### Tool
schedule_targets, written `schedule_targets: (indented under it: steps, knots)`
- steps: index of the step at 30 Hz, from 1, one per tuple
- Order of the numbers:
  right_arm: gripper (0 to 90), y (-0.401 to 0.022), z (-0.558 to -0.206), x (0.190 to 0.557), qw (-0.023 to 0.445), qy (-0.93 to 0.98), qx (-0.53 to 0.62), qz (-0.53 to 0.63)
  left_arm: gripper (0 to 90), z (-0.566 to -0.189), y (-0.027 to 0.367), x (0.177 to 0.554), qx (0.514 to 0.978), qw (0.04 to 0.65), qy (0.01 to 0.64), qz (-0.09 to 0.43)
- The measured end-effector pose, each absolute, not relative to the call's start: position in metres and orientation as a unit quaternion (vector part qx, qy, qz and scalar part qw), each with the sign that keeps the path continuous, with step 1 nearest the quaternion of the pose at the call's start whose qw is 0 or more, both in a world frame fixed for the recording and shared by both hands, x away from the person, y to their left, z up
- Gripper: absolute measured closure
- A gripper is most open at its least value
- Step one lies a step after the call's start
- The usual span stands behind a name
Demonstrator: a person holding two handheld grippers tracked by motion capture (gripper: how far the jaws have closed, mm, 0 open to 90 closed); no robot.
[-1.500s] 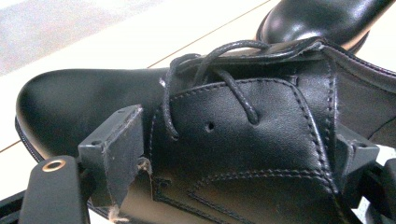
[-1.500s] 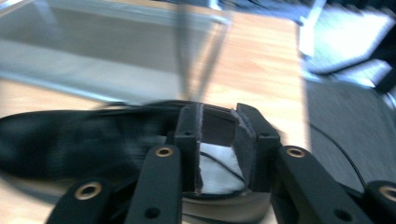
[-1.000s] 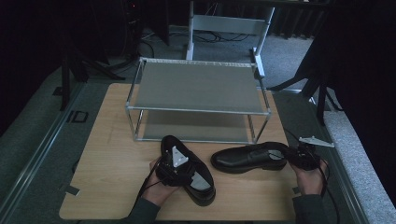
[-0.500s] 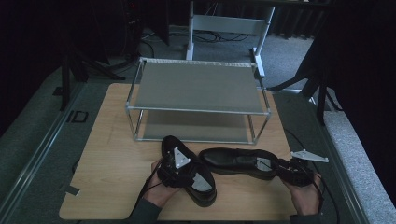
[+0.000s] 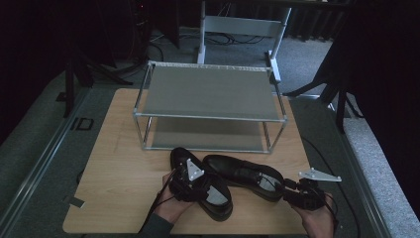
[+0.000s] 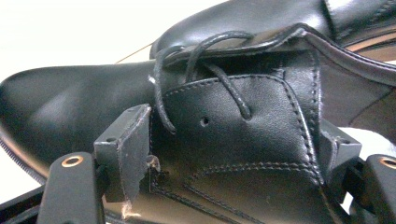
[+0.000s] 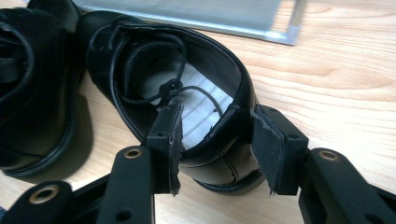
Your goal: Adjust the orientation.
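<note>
My left claw (image 5: 190,182) clamps the near shoe (image 5: 205,186) across its laced vamp, while my right claw (image 5: 292,191) straddles the heel rim of the far shoe (image 5: 242,173), jaws just opening, no longer pressing. Both shoes lie on the counter (image 5: 119,163) just before the rack (image 5: 210,106), whose shelves stand bare, so shelving remains. The near shoe's toe points toward the rack; the far one lies along its front.

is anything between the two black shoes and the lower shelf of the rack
Nothing visible. Bare table lies between the shoe in the left gripper, the shoe at the right gripper and the rack's open lower shelf.
</note>
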State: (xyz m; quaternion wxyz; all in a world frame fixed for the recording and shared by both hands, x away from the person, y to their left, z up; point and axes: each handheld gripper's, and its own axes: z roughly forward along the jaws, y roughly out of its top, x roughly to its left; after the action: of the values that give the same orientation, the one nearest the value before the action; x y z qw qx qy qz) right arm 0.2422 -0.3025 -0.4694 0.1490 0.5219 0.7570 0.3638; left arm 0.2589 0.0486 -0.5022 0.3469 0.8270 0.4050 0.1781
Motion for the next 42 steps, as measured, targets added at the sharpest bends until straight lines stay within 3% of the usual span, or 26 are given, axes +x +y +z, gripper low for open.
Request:
schedule_targets:
  steps: [5,6,10,12,13,15,18,25,26,31,35,40,42]
  knots:
    - [53.8,-0.291,-0.468,0.244,0.118,0.768,0.502,0.381,26.4,-0.501,0.047,0.256,0.826,0.344,0.410,0.177]
    - [59.9,-0.285,-0.468,0.244,0.112,0.771,0.492,0.389,26.5,-0.499,0.044,0.253,0.830,0.347,0.400,0.175]
    - [66.0,-0.267,-0.465,0.243,0.133,0.773,0.475,0.399,26.5,-0.499,0.033,0.247,0.831,0.345,0.398,0.179]
    - [65.7,-0.265,-0.466,0.245,0.121,0.777,0.469,0.403,26.5,-0.498,0.031,0.247,0.832,0.341,0.401,0.178]
    - [66.3,-0.253,-0.476,0.253,0.047,0.787,0.453,0.417,26.6,-0.499,0.030,0.245,0.831,0.342,0.401,0.175]
    - [67.0,-0.248,-0.478,0.253,0.057,0.790,0.450,0.412,26.6,-0.498,0.030,0.244,0.832,0.340,0.401,0.178]
    - [57.7,-0.235,-0.476,0.256,0.072,0.795,0.436,0.415,26.4,-0.499,0.032,0.245,0.832,0.343,0.401,0.173]
    - [56.3,-0.239,-0.467,0.251,0.090,0.787,0.425,0.438,25.0,-0.499,0.033,0.243,0.830,0.342,0.398,0.190]
    - [60.1,-0.235,-0.464,0.247,0.084,0.792,0.409,0.447,24.9,-0.499,0.034,0.243,0.829,0.343,0.398,0.192]
    - [61.8,-0.211,-0.464,0.244,0.070,0.819,0.372,0.430,23.8,-0.499,0.033,0.243,0.825,0.346,0.401,0.197]
    - [61.6,-0.189,-0.475,0.249,0.074,0.841,0.366,0.392,15.1,-0.498,0.037,0.247,0.815,0.376,0.409,0.165]
    - [67.3,-0.178,-0.481,0.255,0.082,0.850,0.373,0.362,15.7,-0.492,0.044,0.246,0.804,0.401,0.405,0.168]
    - [75.2,-0.169,-0.486,0.258,0.072,0.860,0.367,0.347,15.9,-0.489,0.048,0.246,0.800,0.412,0.403,0.165]
